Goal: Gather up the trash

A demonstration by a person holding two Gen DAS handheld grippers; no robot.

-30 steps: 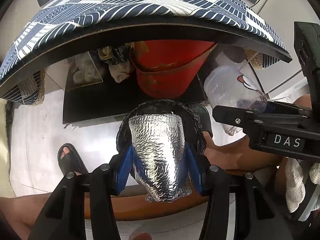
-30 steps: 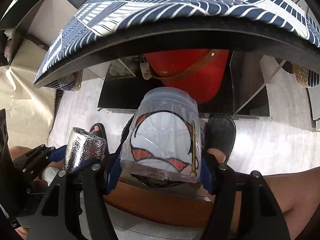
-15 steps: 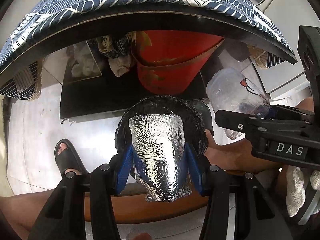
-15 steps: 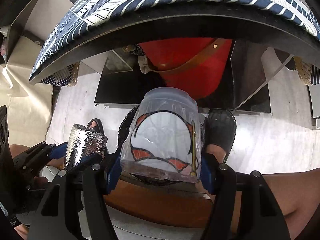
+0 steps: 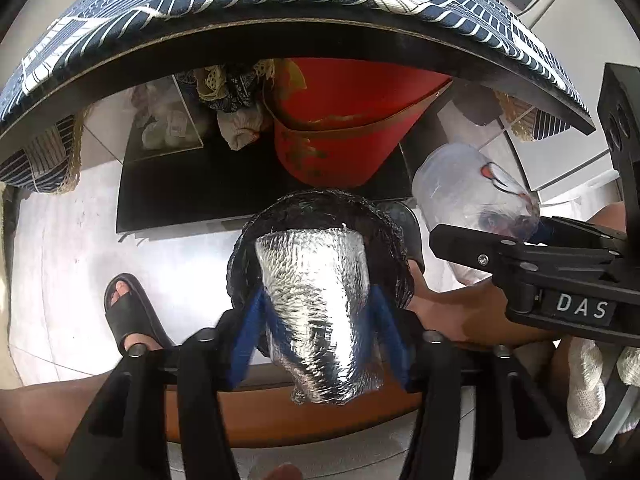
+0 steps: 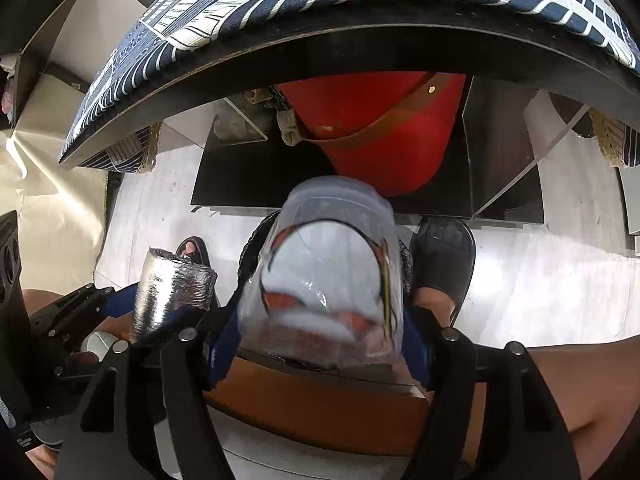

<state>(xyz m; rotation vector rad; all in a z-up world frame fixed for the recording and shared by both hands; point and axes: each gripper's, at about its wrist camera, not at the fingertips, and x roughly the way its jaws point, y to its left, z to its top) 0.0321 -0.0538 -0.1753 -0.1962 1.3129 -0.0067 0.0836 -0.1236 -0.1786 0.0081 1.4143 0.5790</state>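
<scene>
Left gripper (image 5: pixel 316 316) jaws clamped on foil bundle (image 5: pixel 316 308), held over black-lined bin (image 5: pixel 320 208) on the floor. Right gripper (image 6: pixel 320 332) jaws clamped on clear plastic cup (image 6: pixel 332 272), just beside the foil. Red bucket (image 5: pixel 340 128) under the bench (image 5: pixel 280 12).

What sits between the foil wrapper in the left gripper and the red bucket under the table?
In the left wrist view, a black-lined bin.

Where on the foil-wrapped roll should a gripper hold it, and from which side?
Across the middle of the foil roll, as the left gripper does now: one finger on each long side, coming from its crumpled end. The sides are broad and fairly straight; the ends are open or crumpled.
</scene>
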